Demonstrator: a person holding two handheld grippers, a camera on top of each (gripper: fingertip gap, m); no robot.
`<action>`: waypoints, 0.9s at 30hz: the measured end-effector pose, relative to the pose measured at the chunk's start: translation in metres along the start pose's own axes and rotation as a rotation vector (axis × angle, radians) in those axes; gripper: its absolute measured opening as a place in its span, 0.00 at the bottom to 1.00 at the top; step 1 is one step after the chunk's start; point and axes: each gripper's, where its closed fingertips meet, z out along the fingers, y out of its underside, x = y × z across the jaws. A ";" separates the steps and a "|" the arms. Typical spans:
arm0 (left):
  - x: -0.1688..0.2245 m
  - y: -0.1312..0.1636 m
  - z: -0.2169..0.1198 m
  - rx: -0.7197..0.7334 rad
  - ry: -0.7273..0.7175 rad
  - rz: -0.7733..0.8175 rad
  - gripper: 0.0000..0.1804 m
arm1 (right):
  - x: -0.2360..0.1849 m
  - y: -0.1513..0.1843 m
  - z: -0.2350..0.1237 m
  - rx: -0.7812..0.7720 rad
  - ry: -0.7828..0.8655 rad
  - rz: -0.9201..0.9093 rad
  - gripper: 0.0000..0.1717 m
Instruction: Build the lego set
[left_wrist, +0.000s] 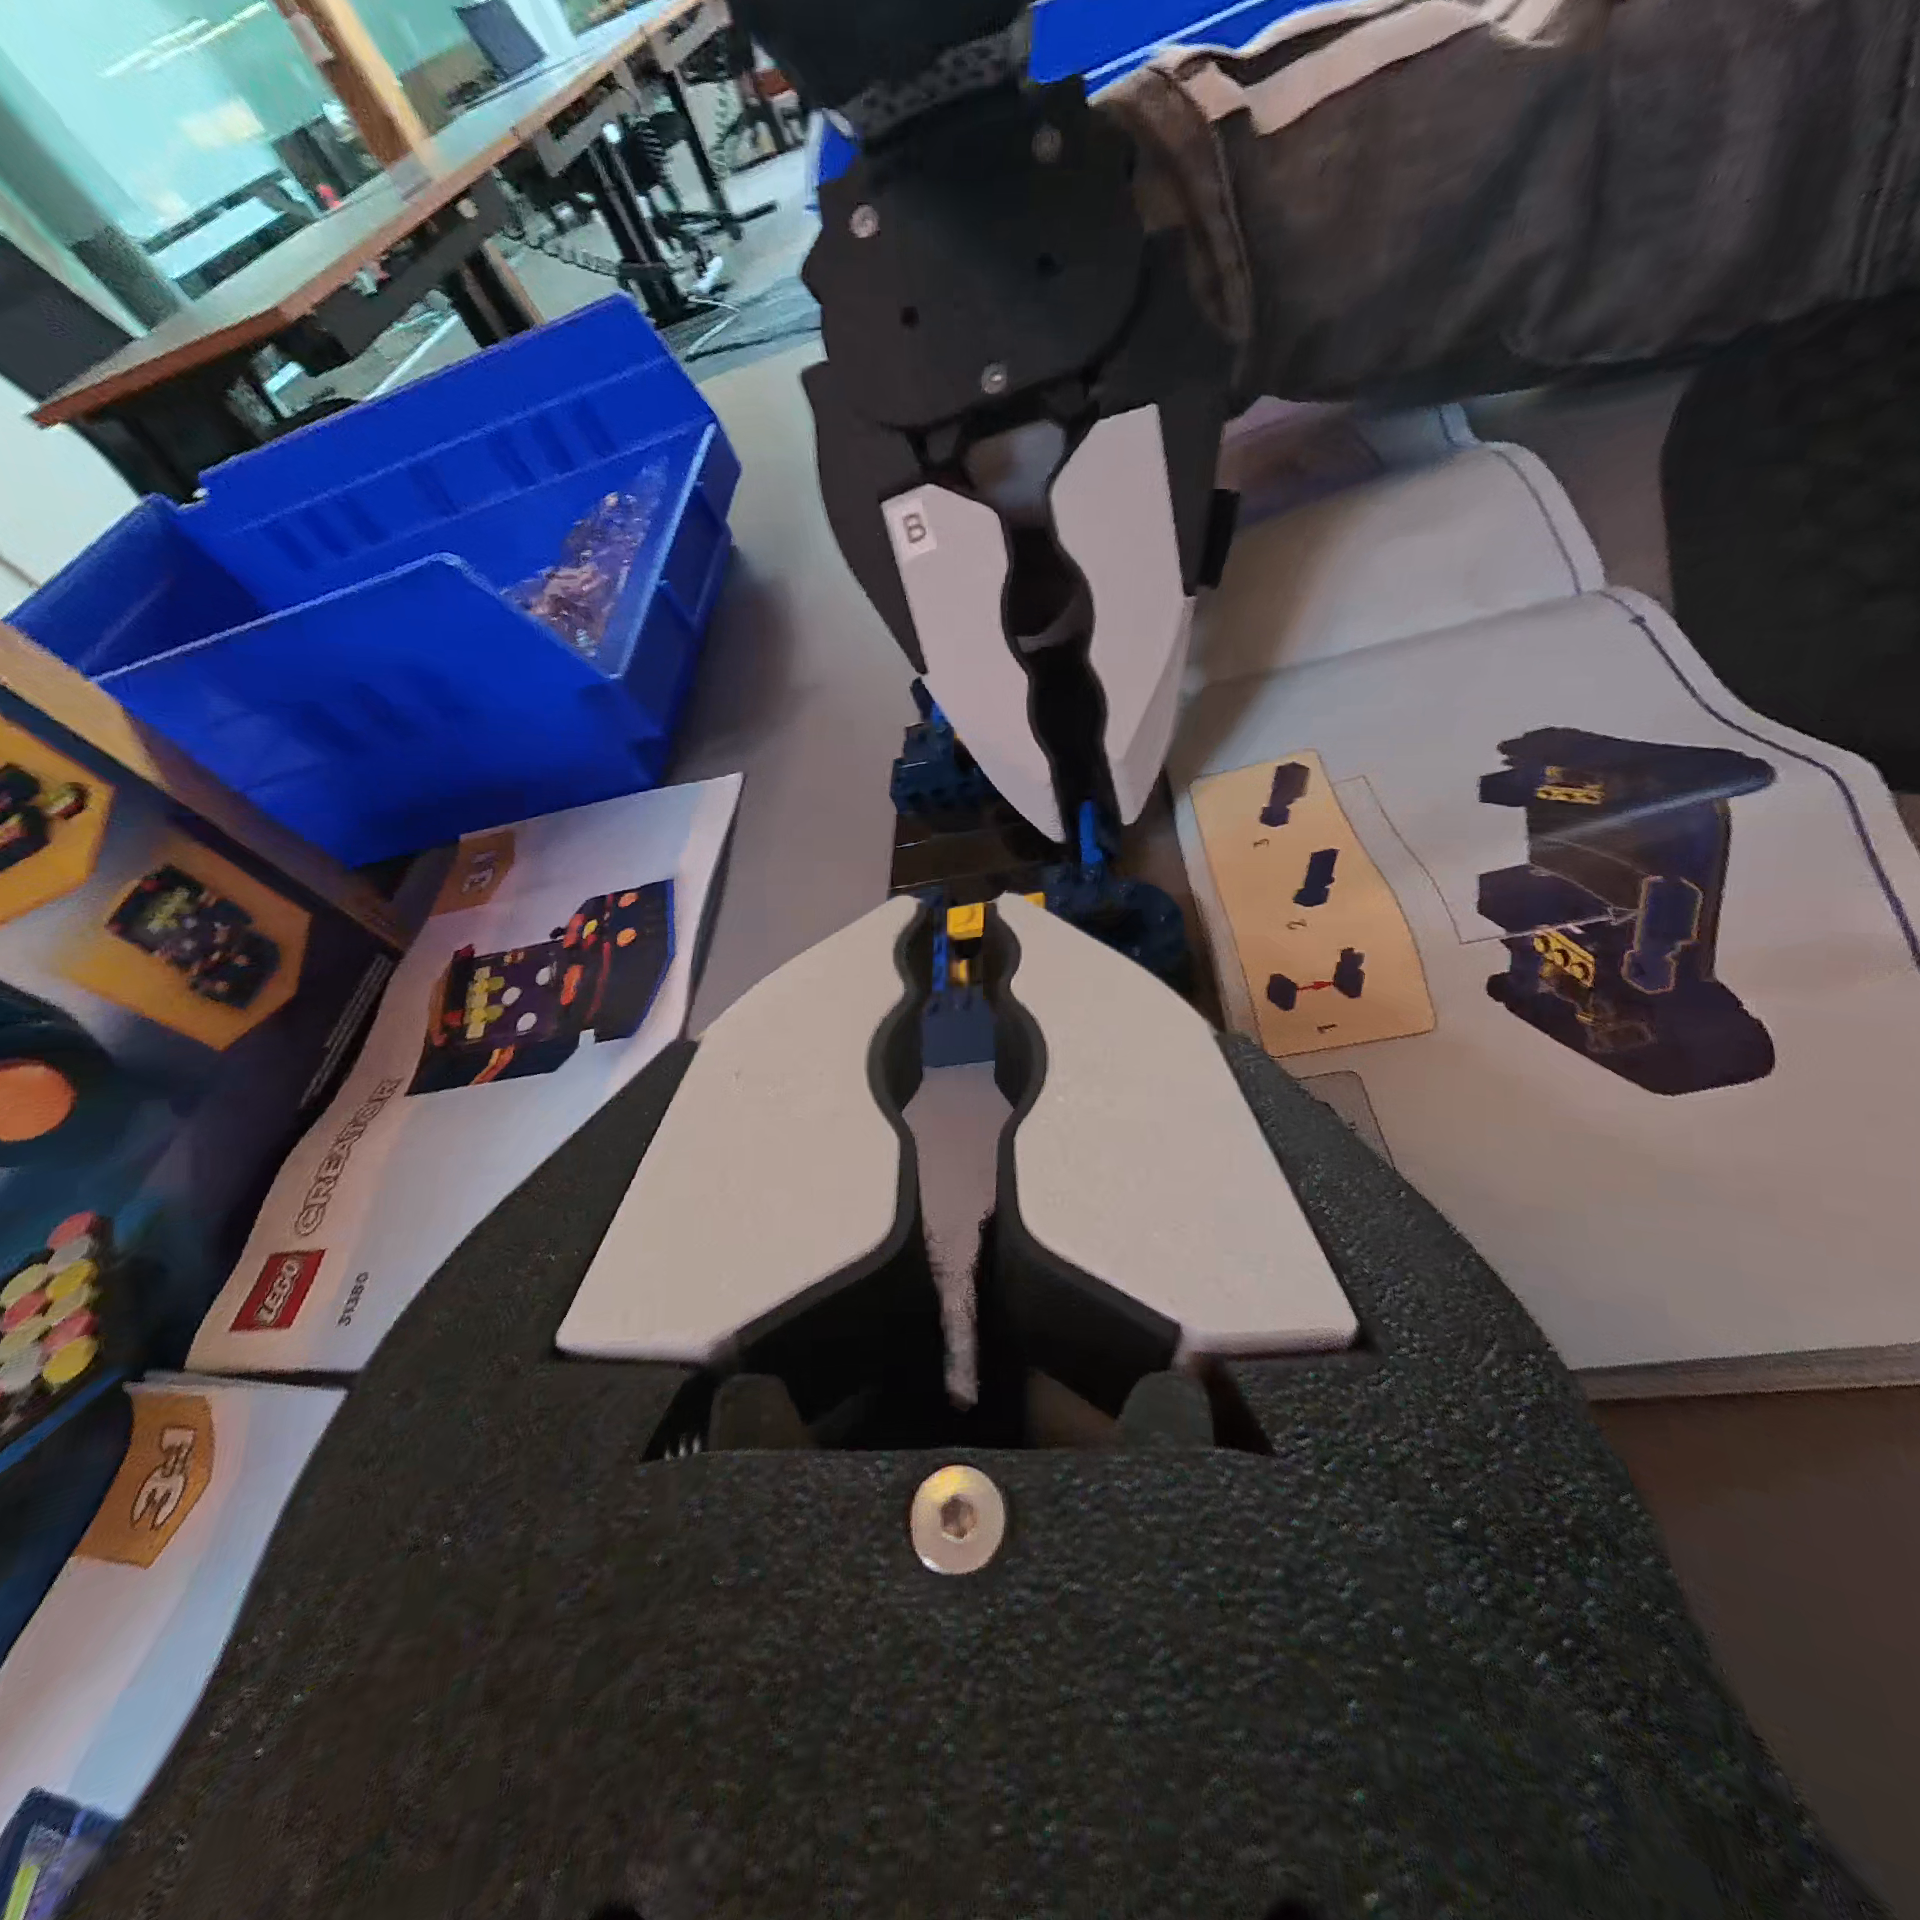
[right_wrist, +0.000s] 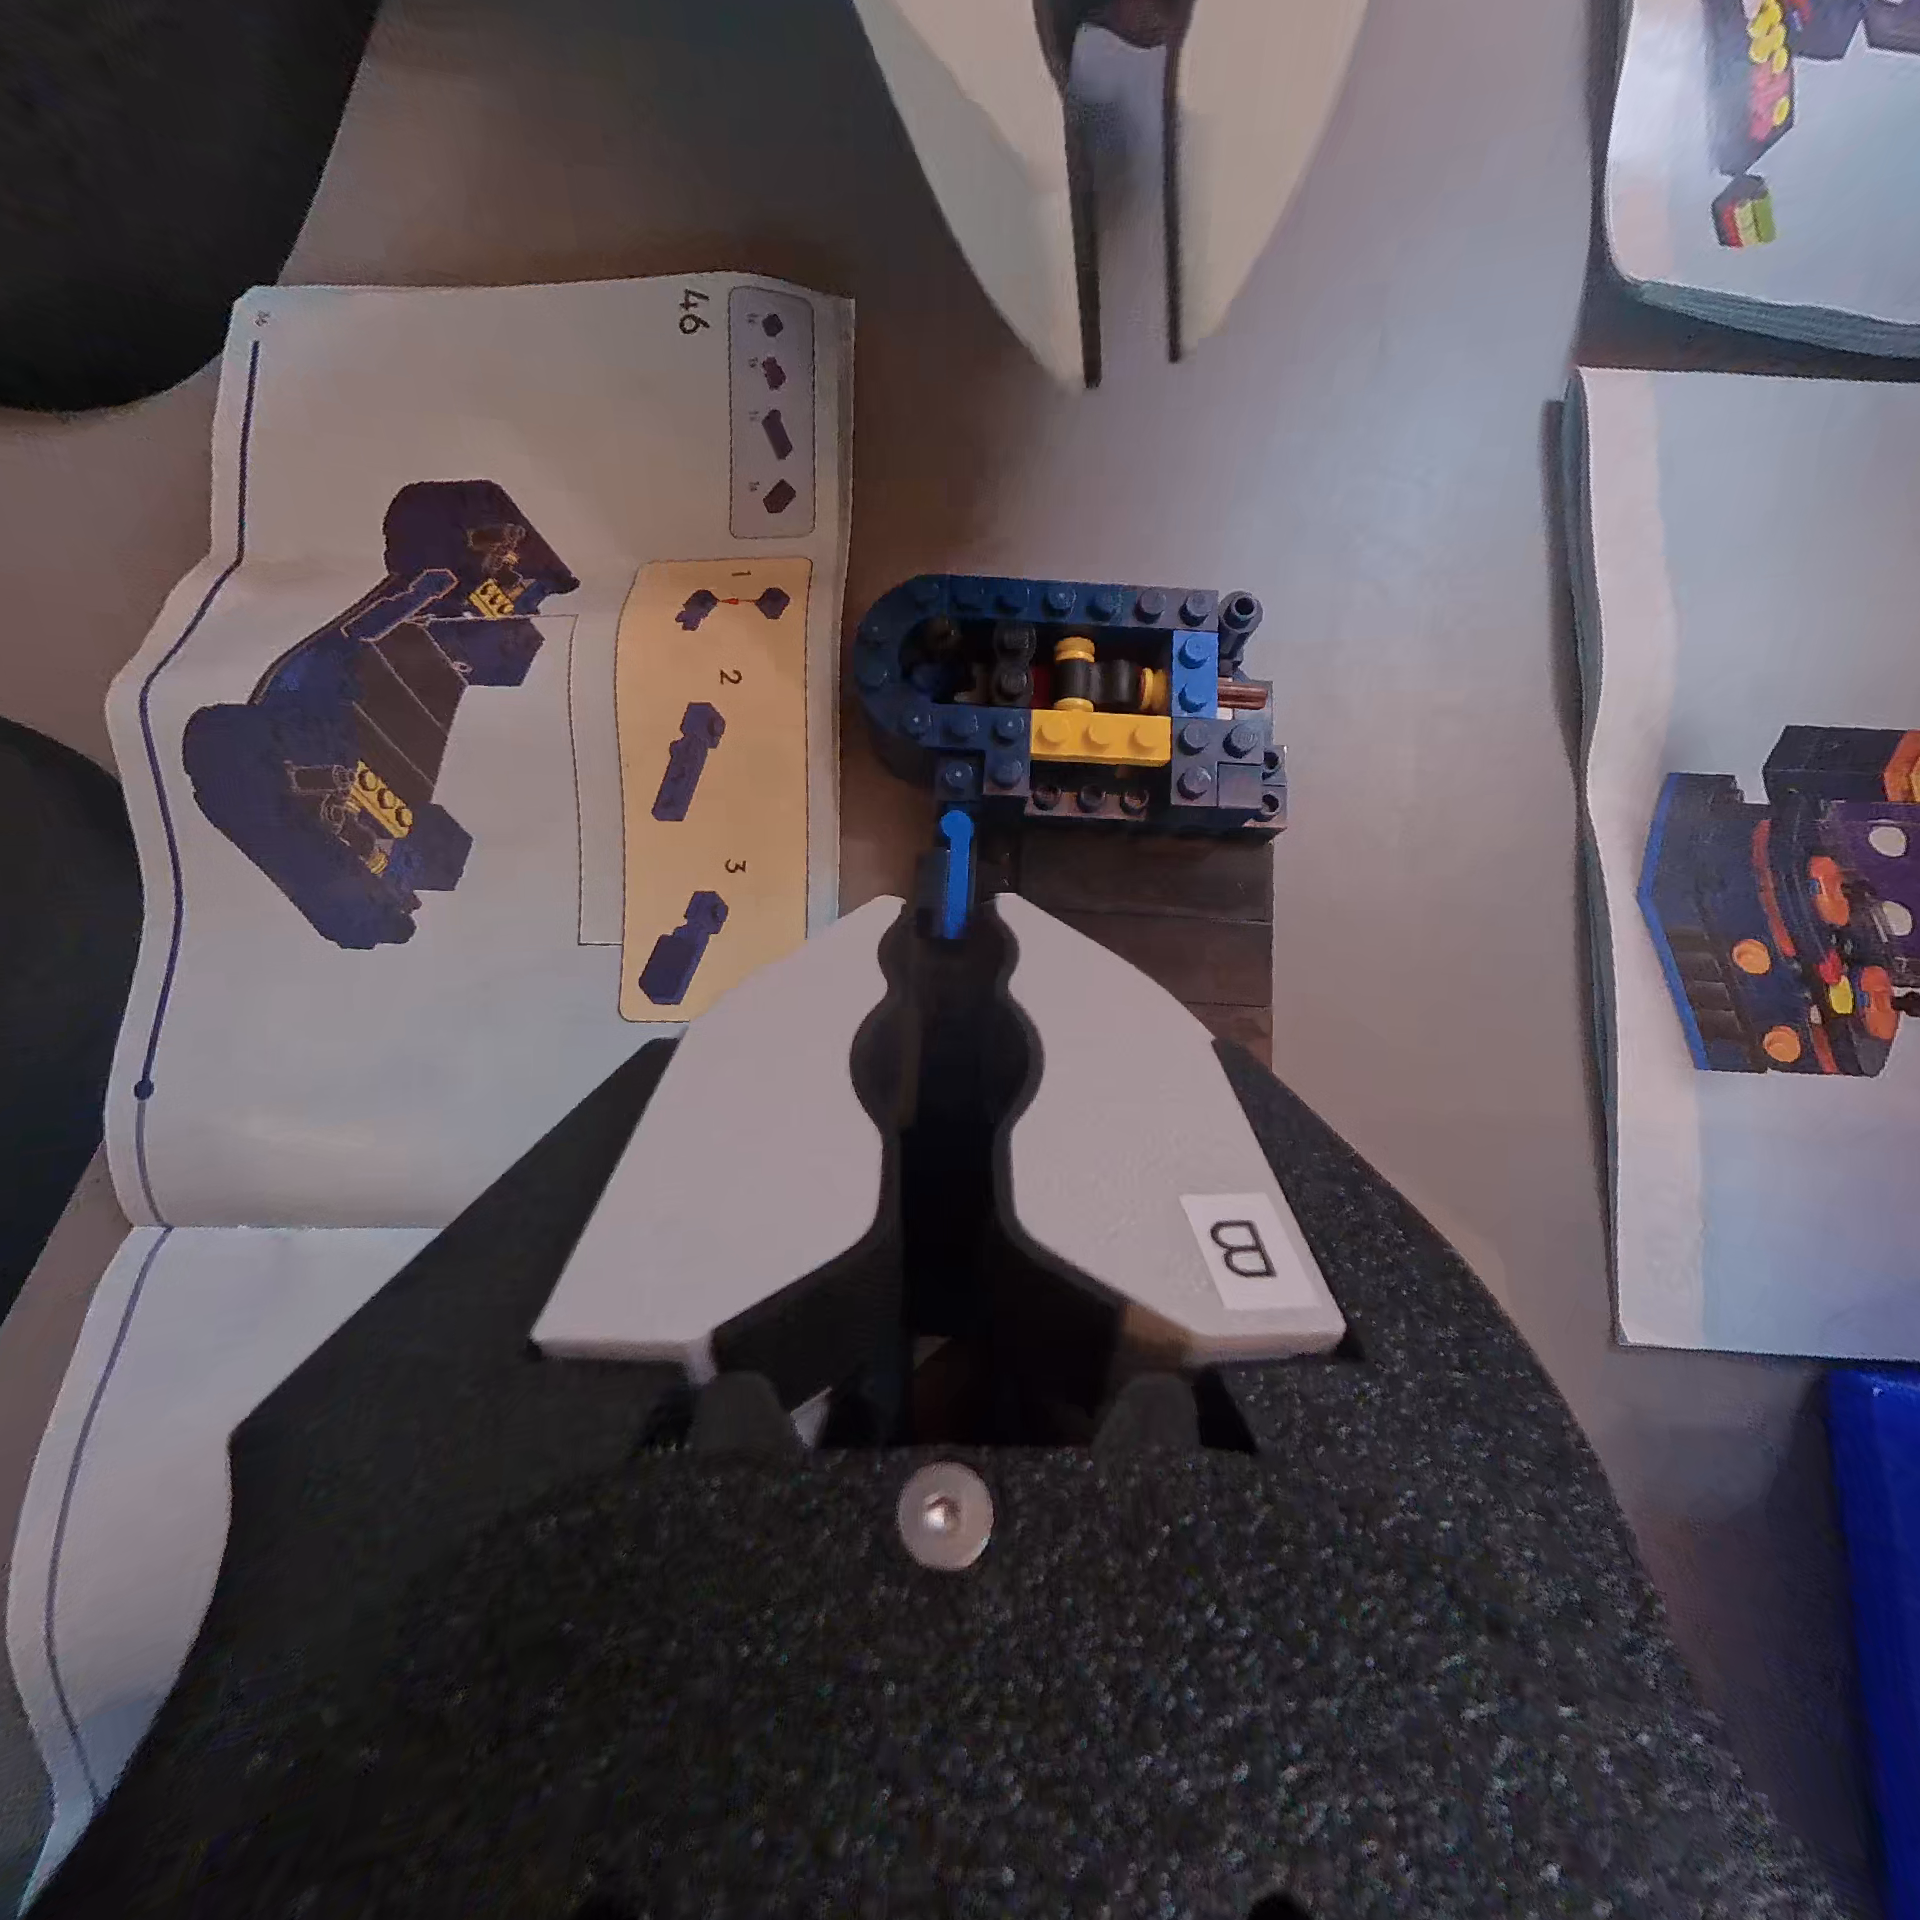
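A dark blue brick model (right_wrist: 997, 727) with a yellow strip and a black sloped panel stands on the grey table (right_wrist: 1403, 623). My right gripper (right_wrist: 951, 914) is shut on a small blue pin-like piece (right_wrist: 954, 873), whose far end sits at the model's near left corner. In the left wrist view the right gripper (left_wrist: 1086, 821) comes down from above with the blue piece (left_wrist: 1091, 831) at its tips, on the model (left_wrist: 935, 779). My left gripper (left_wrist: 958, 914) is shut just short of the model. In the right wrist view the left gripper (right_wrist: 1130, 358) shows only bare table between its fingers.
An open instruction booklet (right_wrist: 468, 727) lies beside the model, also in the left wrist view (left_wrist: 1558, 1143). A closed booklet (left_wrist: 499, 1039) and a printed box (left_wrist: 104, 883) lie left. Blue bins (left_wrist: 416, 623) stand behind. A person's grey sleeve (left_wrist: 1507, 208) reaches in above.
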 end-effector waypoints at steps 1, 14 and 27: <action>-0.002 -0.002 -0.002 0.015 -0.009 -0.016 0.06 | 0.001 -0.001 -0.001 0.006 0.009 0.005 0.08; -0.007 0.017 -0.002 -0.013 0.041 -0.264 0.49 | 0.015 -0.005 -0.040 0.326 0.286 0.265 0.41; 0.000 -0.024 -0.023 -0.048 -0.143 -0.102 0.21 | -0.046 0.053 -0.100 0.375 0.465 0.437 0.32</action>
